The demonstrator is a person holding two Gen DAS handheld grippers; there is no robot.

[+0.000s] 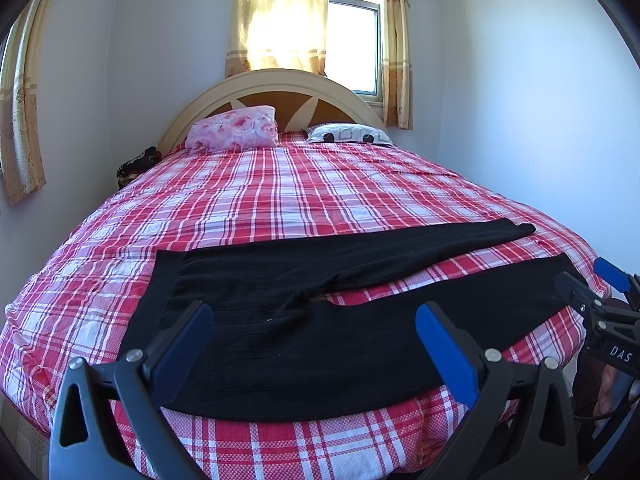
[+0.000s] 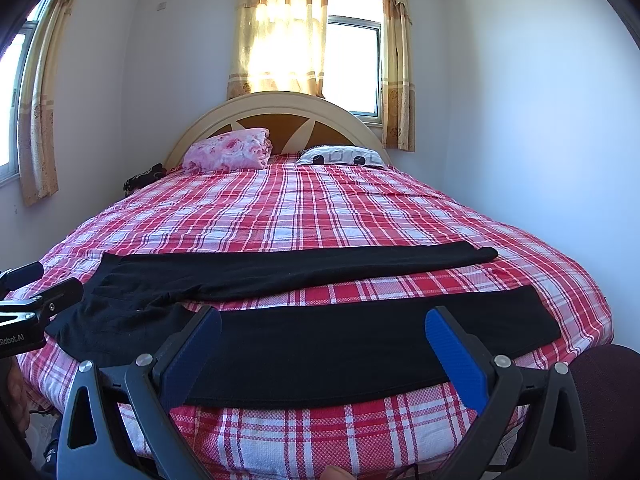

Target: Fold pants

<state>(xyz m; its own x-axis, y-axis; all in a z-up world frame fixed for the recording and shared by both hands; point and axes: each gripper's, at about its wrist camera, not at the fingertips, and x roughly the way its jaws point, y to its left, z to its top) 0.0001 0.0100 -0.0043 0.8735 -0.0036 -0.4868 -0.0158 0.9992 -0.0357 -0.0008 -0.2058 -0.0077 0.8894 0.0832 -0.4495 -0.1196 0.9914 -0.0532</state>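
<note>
A home bedroom was shown: a double bed [image 1: 280, 200] covered by a red-and-white checked sheet, backed by an arched wooden headboard [image 1: 272, 88]. Two pillows [image 1: 234, 128] were laid against it, and a curtained window [image 1: 352, 40] was set in the plain white walls.

The wide plaid bed [image 1: 304, 184] lies bare between the black pants [image 2: 320, 336] near its foot and two pillows [image 1: 234, 128] at the headboard [image 2: 280, 106], while white walls [image 1: 540, 100] close in on both sides.
</note>
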